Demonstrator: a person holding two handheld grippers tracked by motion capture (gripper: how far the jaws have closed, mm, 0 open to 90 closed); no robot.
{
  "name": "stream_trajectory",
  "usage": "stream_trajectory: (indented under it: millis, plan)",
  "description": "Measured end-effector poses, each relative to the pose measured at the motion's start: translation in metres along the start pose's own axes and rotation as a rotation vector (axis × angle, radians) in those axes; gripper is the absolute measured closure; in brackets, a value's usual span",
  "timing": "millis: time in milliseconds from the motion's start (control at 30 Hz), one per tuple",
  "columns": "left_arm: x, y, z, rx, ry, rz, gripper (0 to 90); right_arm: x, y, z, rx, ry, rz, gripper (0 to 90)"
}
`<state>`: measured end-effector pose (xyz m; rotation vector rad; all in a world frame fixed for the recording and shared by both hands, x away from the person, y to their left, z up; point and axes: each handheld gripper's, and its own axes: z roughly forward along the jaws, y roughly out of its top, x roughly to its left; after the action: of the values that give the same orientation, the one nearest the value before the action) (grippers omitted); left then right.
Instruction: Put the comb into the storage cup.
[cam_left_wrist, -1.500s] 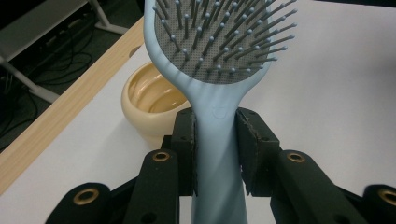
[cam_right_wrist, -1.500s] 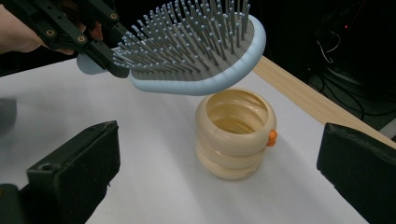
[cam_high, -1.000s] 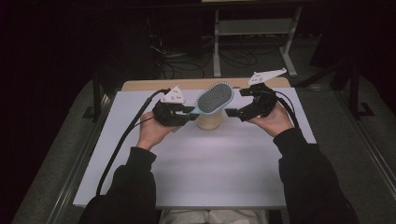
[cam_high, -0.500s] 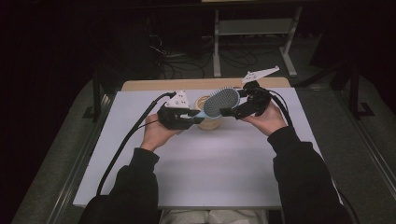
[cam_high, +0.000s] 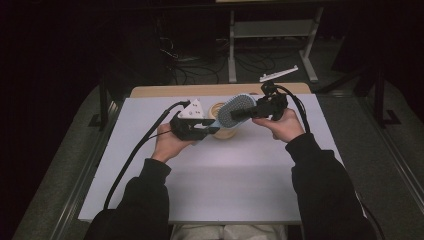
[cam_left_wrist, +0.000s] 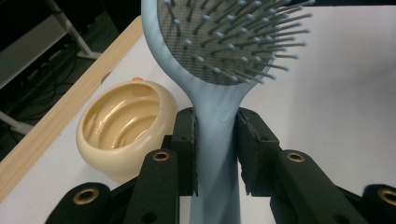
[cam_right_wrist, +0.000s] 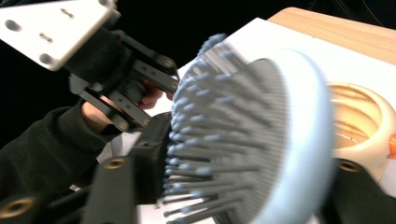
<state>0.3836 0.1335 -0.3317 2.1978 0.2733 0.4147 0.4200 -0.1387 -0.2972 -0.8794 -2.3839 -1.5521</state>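
Above the white worktop (cam_high: 215, 175), both tongs clench a pale-blue bristled plastic hairbrush (cam_high: 235, 110), left tongs (cam_left_wrist: 217, 140) on its handle, right tongs (cam_high: 240, 114) across its head, seemingly mid-handover beside a cream plastic bowl (cam_left_wrist: 123, 128), so one must release next.

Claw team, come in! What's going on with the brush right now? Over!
Left claw shut on brush handle. Right claw shut on brush head. Brush held above table, over a cream bowl. Nothing in the way.

no legible text anywhere
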Motion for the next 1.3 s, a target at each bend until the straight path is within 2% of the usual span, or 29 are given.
stream_trajectory:
  millis: [33, 100, 200, 267, 333, 367, 467, 567, 667, 733, 767, 867, 1067, 1300]
  plan:
    - [0.0, 0.0, 0.001, -0.007, -0.004, -0.007, 70.2, 0.002, 0.002, 0.0, 0.005, -0.006, -0.016, 49.9]
    - [0.001, 0.0, 0.0, -0.025, -0.018, -0.022, 70.0, 0.005, 0.005, -0.002, 0.013, -0.009, -0.016, 52.5]
    - [0.003, 0.003, -0.006, -0.088, -0.021, -0.048, 66.7, 0.009, 0.009, -0.006, 0.008, -0.02, -0.039, 54.5]
    - [0.004, 0.005, -0.012, -0.136, -0.004, -0.069, 58.8, 0.013, 0.011, -0.007, 0.02, -0.048, -0.063, 54.7]
    - [0.003, 0.008, -0.017, -0.153, 0.034, -0.067, 49.3, 0.015, 0.013, -0.008, 0.028, -0.066, -0.072, 54.9]
    - [0.003, 0.008, -0.019, -0.16, 0.036, -0.073, 46.4, 0.017, 0.014, -0.009, 0.028, -0.07, -0.076, 54.9]
    - [0.006, 0.008, -0.02, -0.162, 0.021, -0.102, 35.5, 0.019, 0.017, -0.012, 0.023, -0.077, -0.089, 55.0]
    - [0.009, 0.006, -0.018, -0.139, 0.011, -0.121, 23.1, 0.022, 0.02, -0.015, 0.028, -0.096, -0.099, 55.0]
    - [0.012, 0.004, -0.014, -0.112, 0.006, -0.159, 10.0, 0.025, 0.023, -0.018, 0.043, -0.111, -0.108, 55.1]
    - [0.014, 0.003, -0.01, -0.078, 0.02, -0.196, 1.7, 0.027, 0.025, -0.019, 0.06, -0.119, -0.118, 55.2]
    - [0.015, 0.001, -0.009, -0.058, 0.014, -0.216, 0.0, 0.028, 0.025, -0.019, 0.065, -0.127, -0.122, 55.2]
    - [0.018, -0.004, -0.009, -0.037, 0.014, -0.214, 0.0, 0.03, 0.028, -0.021, 0.079, -0.147, -0.136, 55.1]
    - [0.019, -0.005, -0.017, -0.064, 0.0, -0.206, 0.0, 0.032, 0.03, -0.024, 0.08, -0.159, -0.145, 55.1]
    - [0.022, -0.011, -0.031, -0.082, 0.013, -0.206, 0.0, 0.034, 0.033, -0.027, 0.088, -0.175, -0.156, 55.1]
